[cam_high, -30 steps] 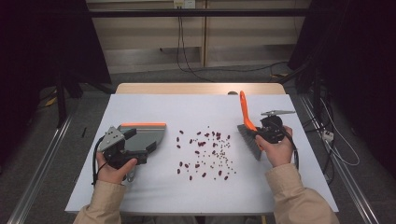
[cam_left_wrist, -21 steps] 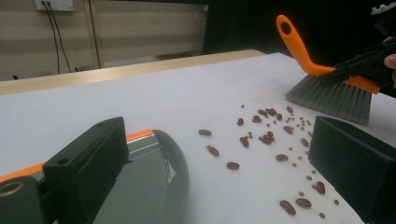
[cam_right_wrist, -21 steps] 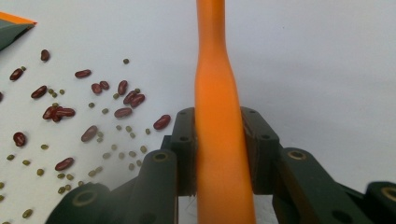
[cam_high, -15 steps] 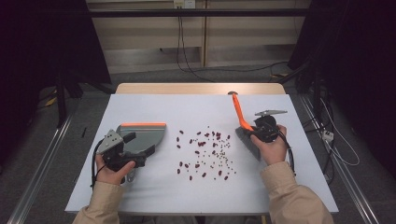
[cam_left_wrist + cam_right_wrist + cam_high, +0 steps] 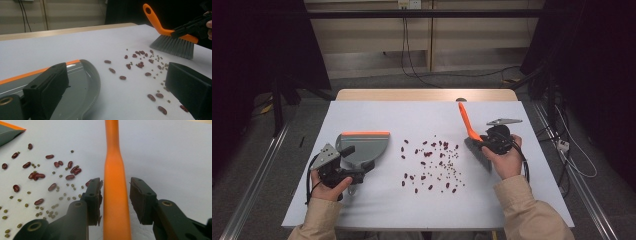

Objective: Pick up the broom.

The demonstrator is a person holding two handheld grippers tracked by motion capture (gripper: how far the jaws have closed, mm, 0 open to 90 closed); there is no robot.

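Nothing is swept up yet, as far as I can judge: the scatter of dark red kidney beans and small green beans (image 5: 432, 165) lies loose across the middle of the pale grey table (image 5: 377, 112), and the grey plastic dustpan with an orange front strip (image 5: 362, 142), lying well to the left of the scatter, looks bare inside. My left gripper (image 5: 359, 170) sits at the near side of that pan with its jaws standing wide apart; one jaw hangs over the pan's rear, and I see nothing pinched between them. To the right of the scatter stands the orange-handled hand brush with grey bristles (image 5: 467, 122), bristles down on the table just beside the outermost beans. My right gripper (image 5: 116, 187) has its jaws either side of the brush's handle, and they have just been opening: the handle runs between the pads, with a clear gap on one side and barely any on the other, so I am not squeezing it. Left to do, by my reckoning, is the whole sweep, plus getting a firm hold on both tools. Room is good: bare table rings the scatter on every side, with the table edges well apart from it.
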